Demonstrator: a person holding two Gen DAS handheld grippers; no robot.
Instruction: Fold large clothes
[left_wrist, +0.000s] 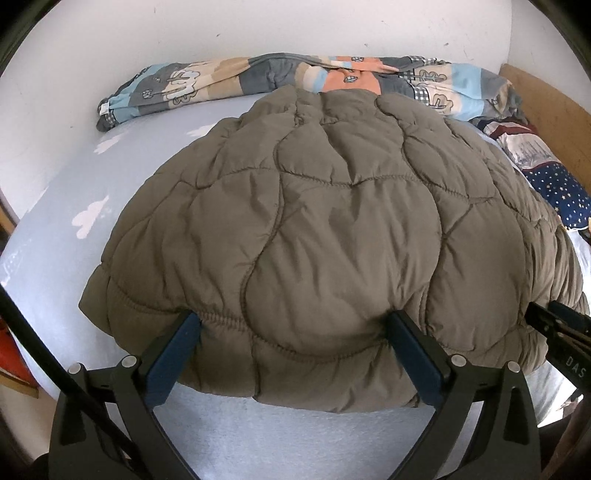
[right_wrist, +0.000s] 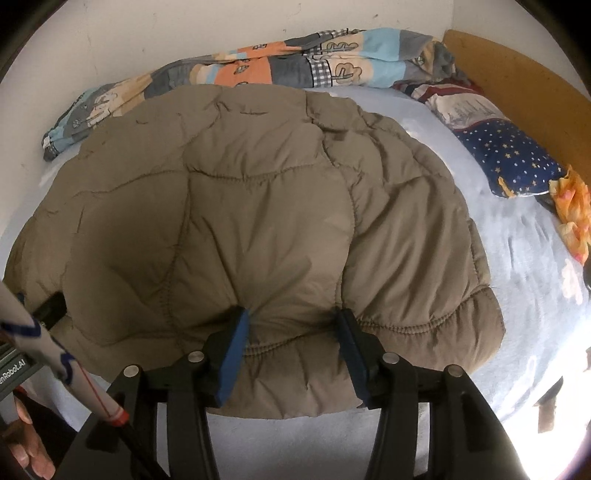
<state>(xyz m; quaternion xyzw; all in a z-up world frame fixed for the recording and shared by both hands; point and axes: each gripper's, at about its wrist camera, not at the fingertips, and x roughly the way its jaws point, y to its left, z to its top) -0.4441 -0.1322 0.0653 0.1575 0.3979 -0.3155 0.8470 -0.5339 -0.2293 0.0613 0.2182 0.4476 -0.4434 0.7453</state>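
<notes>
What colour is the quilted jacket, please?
The quilted jacket is olive-brown, clearest in the left wrist view.

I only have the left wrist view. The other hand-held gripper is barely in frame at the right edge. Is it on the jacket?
Observer: Yes, the right hand-held gripper has the jacket hem bunched between its blue pads.
Reviewer: Anything past the star pillow?
Observer: A crumpled orange cloth lies beside the pillow.
Reviewer: Is the jacket's right edge on the bed?
Observer: Yes, bare sheet shows all along it.
</notes>
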